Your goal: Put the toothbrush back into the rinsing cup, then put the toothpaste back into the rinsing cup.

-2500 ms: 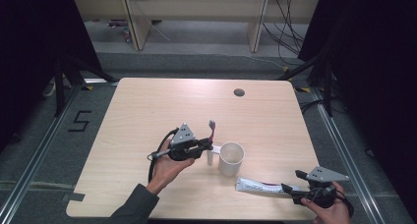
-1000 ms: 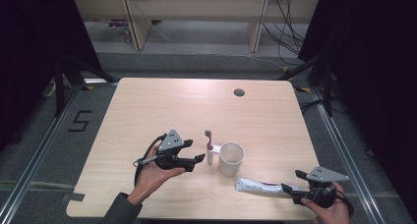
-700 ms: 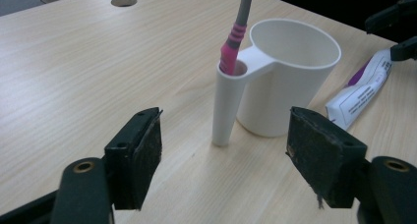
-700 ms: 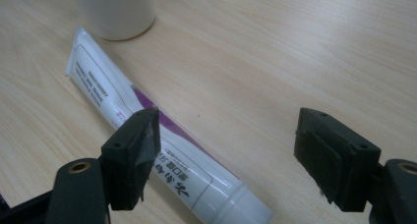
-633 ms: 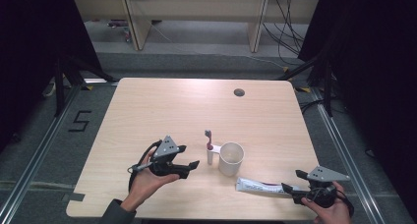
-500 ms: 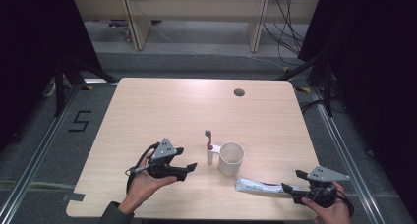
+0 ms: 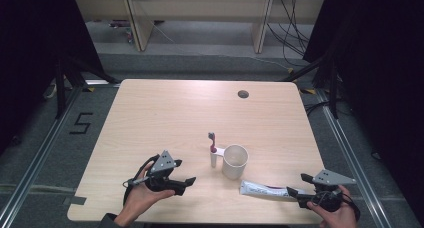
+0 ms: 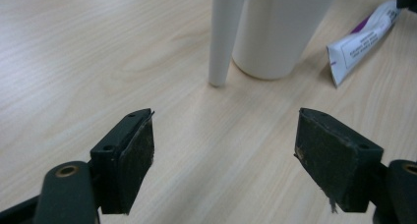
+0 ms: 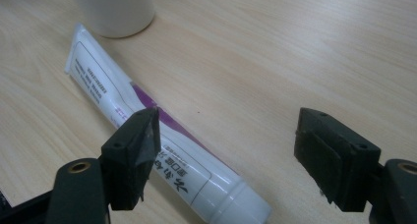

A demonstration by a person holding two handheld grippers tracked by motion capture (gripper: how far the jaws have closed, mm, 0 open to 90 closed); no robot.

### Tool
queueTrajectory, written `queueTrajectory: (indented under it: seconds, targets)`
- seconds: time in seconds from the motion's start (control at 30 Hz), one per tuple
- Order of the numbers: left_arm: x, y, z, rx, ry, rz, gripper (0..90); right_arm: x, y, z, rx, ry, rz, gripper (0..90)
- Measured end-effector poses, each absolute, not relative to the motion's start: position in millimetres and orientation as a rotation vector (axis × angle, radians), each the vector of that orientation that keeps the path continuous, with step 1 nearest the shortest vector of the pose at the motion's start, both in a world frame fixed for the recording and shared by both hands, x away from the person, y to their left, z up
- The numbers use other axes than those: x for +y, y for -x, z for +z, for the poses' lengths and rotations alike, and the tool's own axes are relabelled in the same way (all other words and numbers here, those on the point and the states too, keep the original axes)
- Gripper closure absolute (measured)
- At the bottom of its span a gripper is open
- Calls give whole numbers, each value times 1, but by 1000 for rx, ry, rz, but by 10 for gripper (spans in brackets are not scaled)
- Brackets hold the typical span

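Left claw (image 7: 186, 184) had withdrawn from toothbrush (image 7: 212, 149), jaws just opening, empty. Toothbrush stood beside cup (image 7: 235, 161). Right claw (image 7: 295, 193): wide, astride toothpaste tube (image 7: 262, 189), ungripped. Advice: close squarely mid-tube.

Counts on the table

There was one white cup (image 7: 235, 161) at centre frame, one toothbrush (image 7: 213, 148) standing just left of it, and one toothpaste tube (image 7: 264, 190) lying at lower right. Two grippers were in the frame, one (image 7: 186, 184) at lower left and one (image 7: 294, 193) at lower right, each in one hand. One round hole (image 7: 243, 94) sat in the tabletop at upper centre.
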State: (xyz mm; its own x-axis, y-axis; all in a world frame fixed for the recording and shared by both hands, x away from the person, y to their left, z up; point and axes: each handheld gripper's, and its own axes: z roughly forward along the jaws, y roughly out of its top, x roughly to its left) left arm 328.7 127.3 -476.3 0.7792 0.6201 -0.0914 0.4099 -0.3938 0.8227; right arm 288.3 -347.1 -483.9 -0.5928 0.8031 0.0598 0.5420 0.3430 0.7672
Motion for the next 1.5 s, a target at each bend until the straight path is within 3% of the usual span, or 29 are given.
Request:
queueTrajectory:
  seconds: [0.57, 1.0, 1.5]
  targets:
    - [136, -309, -498, 792, -2119, 266, 178, -343, -289, -484, 2328, -1186, 1081, 263]
    - [142, -303, -502, 809, -2134, 268, 167, -326, -286, -468, 2419, -954, 1003, 276]
    - [144, -302, -503, 822, -2131, 258, 164, -286, -290, -469, 2612, -701, 729, 453]
